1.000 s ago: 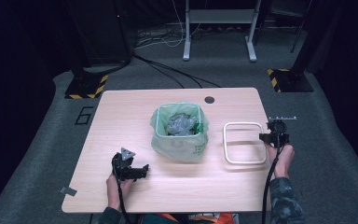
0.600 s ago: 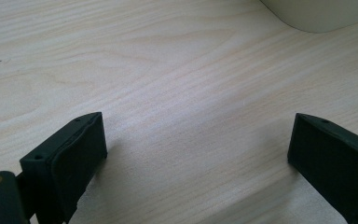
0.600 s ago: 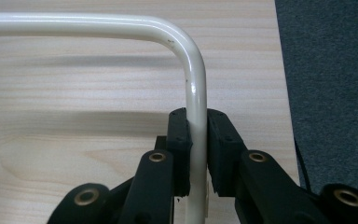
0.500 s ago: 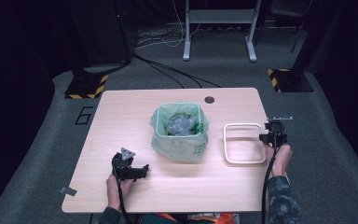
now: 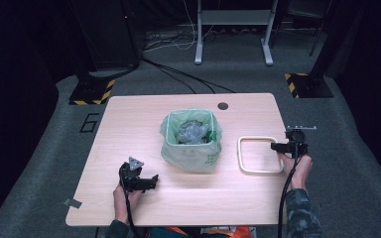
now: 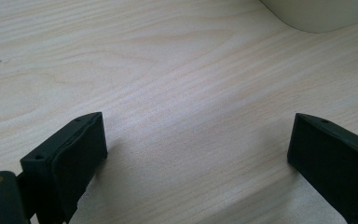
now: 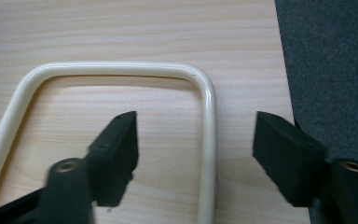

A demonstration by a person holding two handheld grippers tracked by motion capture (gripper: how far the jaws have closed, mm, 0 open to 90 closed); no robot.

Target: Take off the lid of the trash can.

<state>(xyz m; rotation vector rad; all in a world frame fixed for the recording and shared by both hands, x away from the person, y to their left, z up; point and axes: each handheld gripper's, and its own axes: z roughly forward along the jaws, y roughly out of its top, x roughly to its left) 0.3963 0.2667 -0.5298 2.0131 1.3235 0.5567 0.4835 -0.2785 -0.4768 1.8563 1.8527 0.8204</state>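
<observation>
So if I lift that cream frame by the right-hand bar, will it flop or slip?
The cream frame looks like a rigid bent tube, so it probably stays stiff. Its glossy round bar may slip or swing. The right gripper, just opened, straddles it untouched.

Both grippers' jaws apart; hands low

High view overlooks the table [image 5: 129, 124]; claw views skim its wood closely.

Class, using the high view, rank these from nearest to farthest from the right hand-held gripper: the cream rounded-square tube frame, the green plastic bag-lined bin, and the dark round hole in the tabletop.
1. Cream rounded-square tube frame: right at the right hand-held gripper, its near side between the open jaws.
2. Green plastic bag-lined bin: table centre, to the left.
3. Dark round hole: by the far edge.
</observation>
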